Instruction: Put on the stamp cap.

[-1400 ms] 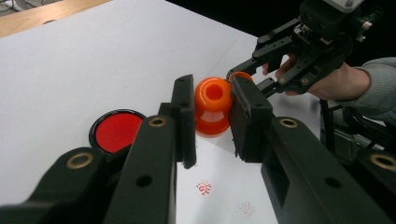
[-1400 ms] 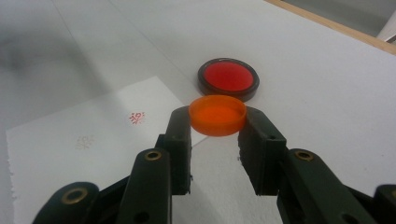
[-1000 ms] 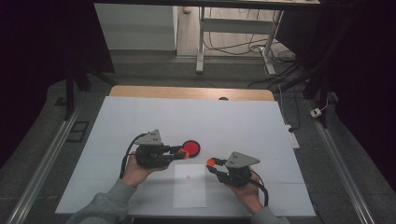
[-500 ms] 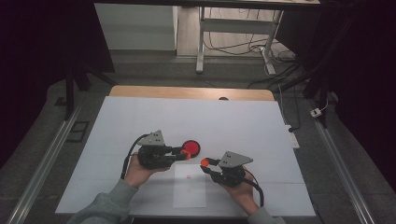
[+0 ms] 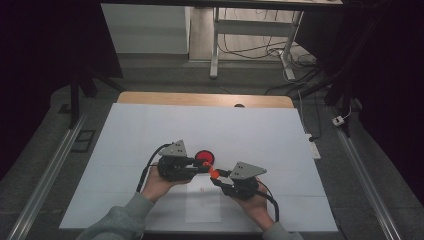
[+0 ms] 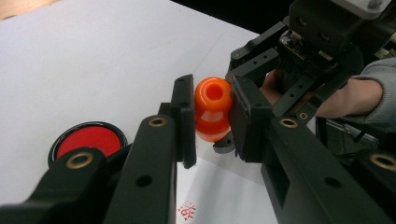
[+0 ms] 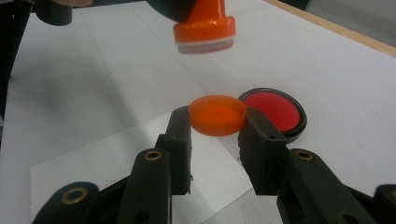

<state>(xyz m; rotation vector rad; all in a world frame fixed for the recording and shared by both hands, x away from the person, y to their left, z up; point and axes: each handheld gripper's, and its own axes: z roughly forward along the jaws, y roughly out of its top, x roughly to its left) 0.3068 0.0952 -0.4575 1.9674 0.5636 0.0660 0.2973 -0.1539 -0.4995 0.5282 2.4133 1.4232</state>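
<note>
My left gripper (image 6: 210, 109) is shut on an orange stamp (image 6: 212, 112), gripping its handle from both sides, a little above the table. In the right gripper view the stamp (image 7: 204, 28) hangs with its white face downward. My right gripper (image 7: 217, 126) is shut on a shallow orange cap (image 7: 218, 114), held level just below and in front of the stamp. In the high view the left gripper (image 5: 204, 168) and the right gripper (image 5: 218, 178) meet tip to tip at the orange stamp and cap (image 5: 214, 173). A round red ink pad (image 5: 204, 156) lies on the table just behind them.
A white sheet of paper (image 5: 202, 207) with a small red stamp mark (image 6: 187, 212) lies under the grippers on the white table (image 5: 150, 125). The table's wooden far edge (image 5: 200, 99) borders dark floor. A metal rail runs along each side.
The right gripper with the cap has drifted slightly left, closer to the left gripper's stamp. The left gripper has stayed where it was.
</note>
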